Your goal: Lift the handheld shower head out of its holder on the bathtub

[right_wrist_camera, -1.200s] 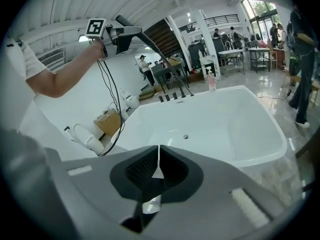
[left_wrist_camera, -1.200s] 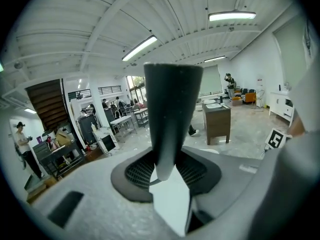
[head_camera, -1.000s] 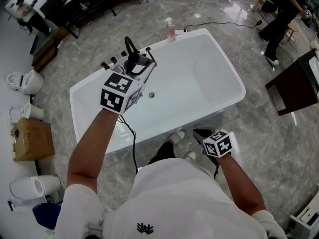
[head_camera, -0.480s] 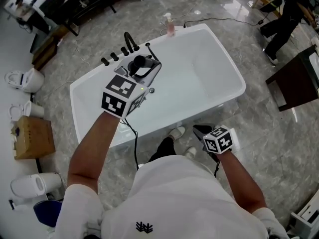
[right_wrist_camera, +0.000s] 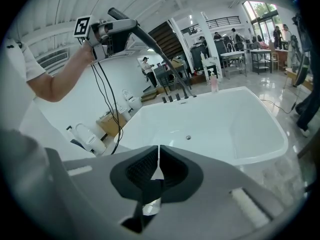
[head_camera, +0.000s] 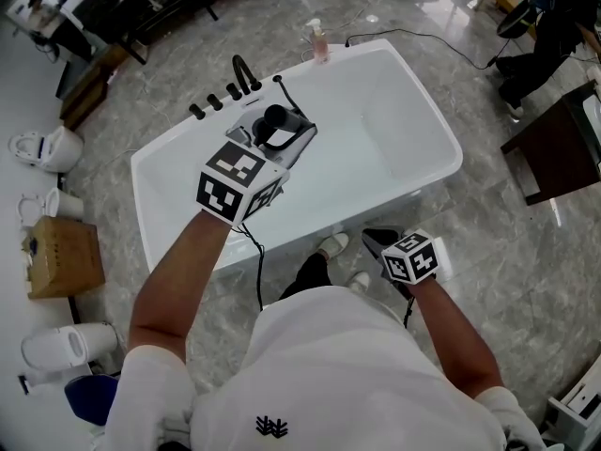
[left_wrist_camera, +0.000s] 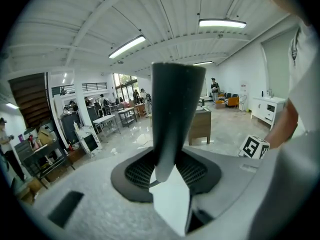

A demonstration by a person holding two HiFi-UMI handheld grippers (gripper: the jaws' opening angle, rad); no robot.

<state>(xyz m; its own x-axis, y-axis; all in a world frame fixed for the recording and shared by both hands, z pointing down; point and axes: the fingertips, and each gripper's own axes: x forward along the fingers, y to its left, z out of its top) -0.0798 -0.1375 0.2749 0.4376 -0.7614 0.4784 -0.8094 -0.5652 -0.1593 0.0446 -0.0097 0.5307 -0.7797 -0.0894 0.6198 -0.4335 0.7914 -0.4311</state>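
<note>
The black handheld shower head [head_camera: 275, 120] is up off the tub deck, and my left gripper [head_camera: 284, 137] is shut on its handle. In the left gripper view the dark handle [left_wrist_camera: 175, 109] stands upright between the jaws. The right gripper view shows the left gripper [right_wrist_camera: 107, 31] high at the upper left, with the shower head [right_wrist_camera: 122, 21] in it. The hose [right_wrist_camera: 162, 59] runs from it down to the fittings [right_wrist_camera: 175, 98] on the tub's far rim. My right gripper [head_camera: 377, 245] hangs shut and empty outside the white bathtub [head_camera: 441, 148], near its front edge.
A black faucet [head_camera: 242, 71] and knobs [head_camera: 211, 106] line the tub's far rim, with a pink soap bottle [head_camera: 320, 45] at the corner. Toilets [head_camera: 47, 153] and a cardboard box [head_camera: 61, 261] stand left. To the right are a dark cabinet [head_camera: 554, 158] and a person [head_camera: 549, 26].
My left gripper has carried the shower head a little to the right and nearer, out over the tub basin. The right gripper has stayed where it was.
</note>
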